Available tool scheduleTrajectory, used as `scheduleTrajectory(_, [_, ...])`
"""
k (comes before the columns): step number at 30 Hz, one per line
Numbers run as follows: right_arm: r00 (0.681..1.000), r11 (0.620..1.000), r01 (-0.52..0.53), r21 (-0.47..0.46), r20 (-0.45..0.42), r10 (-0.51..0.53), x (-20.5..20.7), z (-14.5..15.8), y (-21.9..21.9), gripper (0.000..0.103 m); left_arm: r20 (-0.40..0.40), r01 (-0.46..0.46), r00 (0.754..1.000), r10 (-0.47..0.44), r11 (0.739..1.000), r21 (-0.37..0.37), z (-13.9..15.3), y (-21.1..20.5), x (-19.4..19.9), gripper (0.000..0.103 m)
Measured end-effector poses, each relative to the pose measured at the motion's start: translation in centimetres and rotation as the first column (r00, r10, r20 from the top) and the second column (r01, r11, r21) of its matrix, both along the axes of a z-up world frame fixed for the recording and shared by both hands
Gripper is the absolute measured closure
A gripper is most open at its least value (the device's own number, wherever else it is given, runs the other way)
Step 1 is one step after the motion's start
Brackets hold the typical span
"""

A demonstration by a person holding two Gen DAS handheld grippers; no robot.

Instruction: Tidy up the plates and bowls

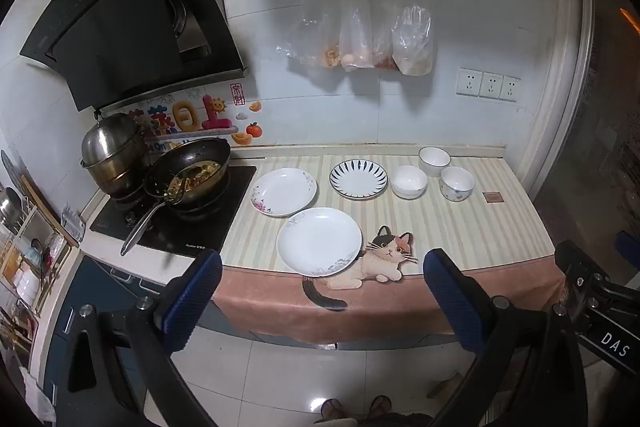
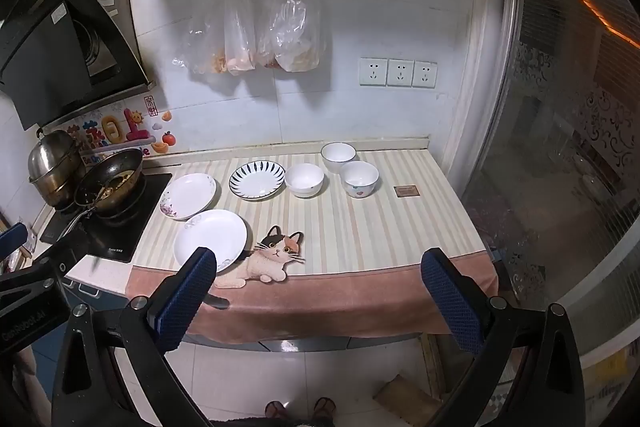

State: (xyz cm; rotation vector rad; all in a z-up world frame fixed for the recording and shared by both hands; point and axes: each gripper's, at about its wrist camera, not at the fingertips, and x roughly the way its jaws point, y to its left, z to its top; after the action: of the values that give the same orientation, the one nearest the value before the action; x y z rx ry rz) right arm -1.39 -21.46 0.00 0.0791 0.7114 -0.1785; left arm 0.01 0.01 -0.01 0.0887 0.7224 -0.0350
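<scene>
The striped cloth point(image 1: 460, 227) covers the counter right of the stove and hangs over its front edge as a pink band; a cat figure point(image 1: 384, 259) is printed at that edge. To the left, the black cooktop point(image 1: 224, 227) carries a wok point(image 1: 188, 175) with food in it and a lidded steel pot point(image 1: 108, 151) behind the wok. A black range hood point(image 1: 132, 15) is mounted above. Clear plastic bags point(image 1: 360, 39) hang from a wall rail; three wall sockets point(image 1: 488, 85) sit to their right.

Dishes, all on the cloth and apart from one another:
- White plate point(image 1: 319, 241) – nearest the front edge, its rim lying over part of the cat figure.
- Flower-edged plate point(image 1: 284, 191) – behind it, closest to the cooktop.
- Blue-striped plate point(image 1: 358, 179) – right of the flower-edged plate.
- Plain white bowl point(image 1: 409, 181) – just right of the blue-striped plate.
- Rear bowl point(image 1: 434, 161) – nearest the wall.
- Patterned bowl point(image 1: 457, 183) – farthest right, with a heart mark on its side in the right wrist view.
- A small brown square point(image 1: 493, 197) lies right of the bowls.

Left gripper point(image 1: 322, 301) – jaws spread wide, nothing between them, held in front of the counter edge over the floor. Right gripper point(image 2: 320, 297) – jaws likewise spread wide and empty, also short of the counter. The person's sandalled feet point(image 2: 300, 407) show on the tiled floor below.
</scene>
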Motion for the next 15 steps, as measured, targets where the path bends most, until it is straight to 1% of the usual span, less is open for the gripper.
scheduleTrajectory(8, [1.000, 1.000, 0.001, 0.000, -0.001, -0.001, -0.04, 0.27, -0.07, 0.000, -0.007, 0.003, 1.000, -0.003, 1.000, -0.002, -0.15, 0.02, 0.28, 0.000])
scheduleTrajectory(9, [1.000, 1.000, 0.001, -0.002, -0.003, -0.001, -0.07, -0.08, 0.37, 0.000, 0.003, 0.000, 1.000, 0.000, 1.000, -0.001, 0.02, -0.01, -0.04, 0.000])
scheduleTrajectory(15, [1.000, 1.000, 0.001, -0.006, -0.001, -0.001, -0.17, 0.12, 0.33, 0.000, 0.004, -0.001, 1.000, 0.001, 1.000, -0.002, 0.02, -0.01, -0.05, 0.000])
